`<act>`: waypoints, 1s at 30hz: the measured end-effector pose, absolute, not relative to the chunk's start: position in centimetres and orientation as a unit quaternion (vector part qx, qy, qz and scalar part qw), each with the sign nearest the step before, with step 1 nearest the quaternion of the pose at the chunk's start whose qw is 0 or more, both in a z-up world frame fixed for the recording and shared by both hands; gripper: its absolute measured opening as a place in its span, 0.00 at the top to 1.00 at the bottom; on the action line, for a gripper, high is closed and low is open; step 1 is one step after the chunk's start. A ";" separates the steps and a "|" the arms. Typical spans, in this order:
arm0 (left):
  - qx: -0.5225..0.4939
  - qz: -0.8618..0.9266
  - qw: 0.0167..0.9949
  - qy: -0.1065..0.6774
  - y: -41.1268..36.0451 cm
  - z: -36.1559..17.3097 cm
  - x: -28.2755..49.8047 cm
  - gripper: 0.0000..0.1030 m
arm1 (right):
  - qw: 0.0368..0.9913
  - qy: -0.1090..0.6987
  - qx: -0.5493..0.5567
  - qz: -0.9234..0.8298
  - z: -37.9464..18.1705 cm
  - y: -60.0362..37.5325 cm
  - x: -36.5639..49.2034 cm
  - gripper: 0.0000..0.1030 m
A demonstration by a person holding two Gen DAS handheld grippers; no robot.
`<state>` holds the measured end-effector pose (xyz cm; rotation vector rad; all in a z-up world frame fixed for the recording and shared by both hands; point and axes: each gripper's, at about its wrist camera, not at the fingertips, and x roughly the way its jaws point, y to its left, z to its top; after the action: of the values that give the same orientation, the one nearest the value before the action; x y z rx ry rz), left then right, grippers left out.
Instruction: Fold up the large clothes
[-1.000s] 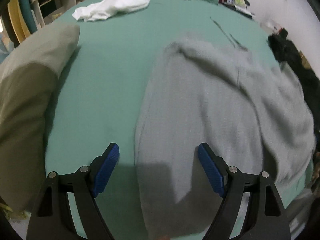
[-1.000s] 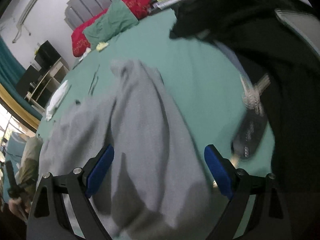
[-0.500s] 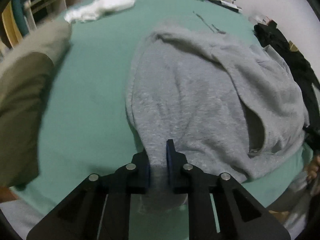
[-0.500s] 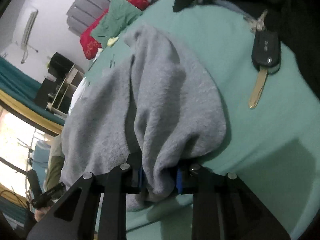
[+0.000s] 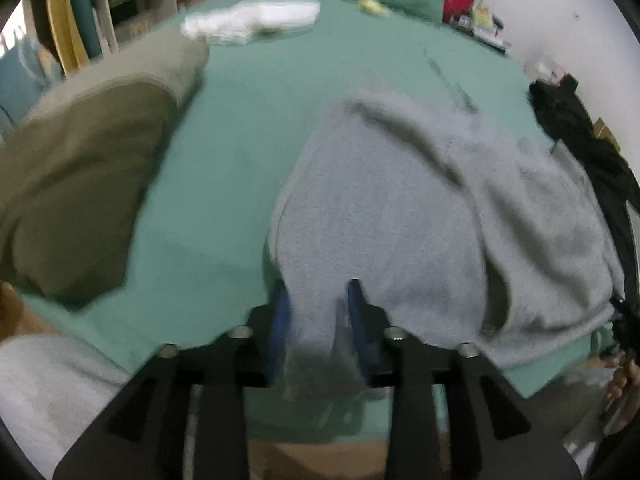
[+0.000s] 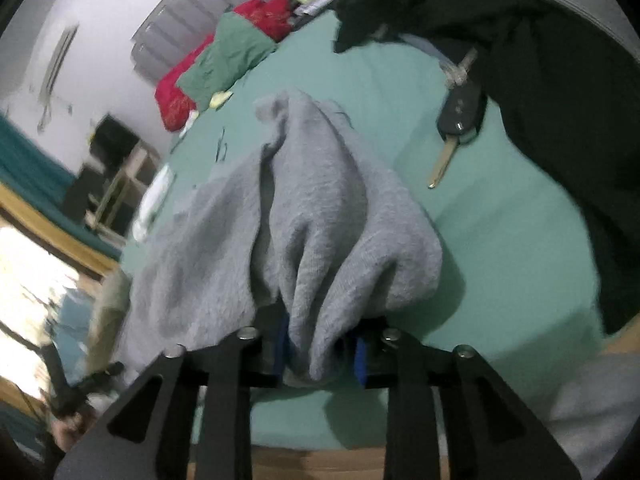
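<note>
**Both tongs hold the near edge of the grey sweater**

The left tongs (image 5: pixel 318 320) have a bunch of grey cloth between their blue pads. Their jaws have just been opening a little, yet the fabric fills the gap and hangs down behind them, so I read it as a grip on the cloth. The right tongs (image 6: pixel 320 350) are the same: jaws lately eased wider, with a thick fold of the grey sweater (image 5: pixel 420 216) packed between the pads and draped over them.

The sweater lies on the green bed (image 5: pixel 224 184), its near edge lifted by both tongs, the rest spread away towards the pillows. In the right view it rises in ridges from the grip.

The step in hand looks like the start of a fold: the near hem is taken at two points. The next move probably calls for lifting both corners together and carrying them over the body of the garment, keeping the edge taut so it lands flat.

A car key (image 6: pixel 456 128) lies on the sheet just beside the sweater, with black clothes (image 6: pixel 560 100) past it; a white garment (image 5: pixel 248 20) and an olive cushion (image 5: pixel 80 168) lie well apart to the left. No boxes or baskets show clearly; shelves stand by the wall, their contents too blurred to tell.
</note>
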<state>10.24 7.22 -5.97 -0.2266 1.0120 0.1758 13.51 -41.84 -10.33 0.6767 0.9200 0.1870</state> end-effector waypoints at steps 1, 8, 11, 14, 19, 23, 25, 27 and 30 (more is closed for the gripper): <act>-0.104 0.089 0.874 0.466 6.9 -5.1 10.3 0.52 | 0.835 0.431 0.333 0.082 -10.4 -42.6 13.6 0.60; -0.085 0.002 0.901 0.426 -0.3 -1.7 15.5 0.45 | 0.868 0.331 0.362 0.073 -8.3 -44.5 14.5 0.27; -0.099 -0.033 0.891 0.441 -3.2 -2.7 17.7 0.45 | 0.862 0.360 0.345 0.094 -9.4 -43.6 17.0 0.26; -0.118 -0.068 0.880 0.455 -5.9 -4.1 19.9 0.45 | 0.850 0.394 0.335 0.100 -11.1 -43.2 19.0 0.25; -0.078 -0.075 0.858 0.502 -9.3 -7.8 22.6 0.45 | 0.805 0.414 0.398 0.151 -13.0 -43.3 19.9 0.23; -0.053 -0.065 0.850 0.520 -9.7 -10.4 23.7 0.46 | 0.775 0.417 0.419 0.225 -13.2 -41.3 20.1 0.23; -0.035 -0.062 0.853 0.517 -10.3 -10.7 23.9 0.46 | 0.772 0.422 0.408 0.245 -13.3 -40.1 20.3 0.25; -0.036 -0.057 0.856 0.513 -10.3 -10.7 23.7 0.46 | 0.778 0.426 0.395 0.239 -13.2 -39.3 20.4 0.63; -0.034 -0.055 0.862 0.503 -10.6 -10.9 23.5 0.46 | 0.766 0.429 0.417 0.235 -13.6 -39.0 20.6 0.72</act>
<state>23.52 -10.62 -10.92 -0.0716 1.0553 -0.1149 20.64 -38.99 -13.62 0.9062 0.9309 0.5112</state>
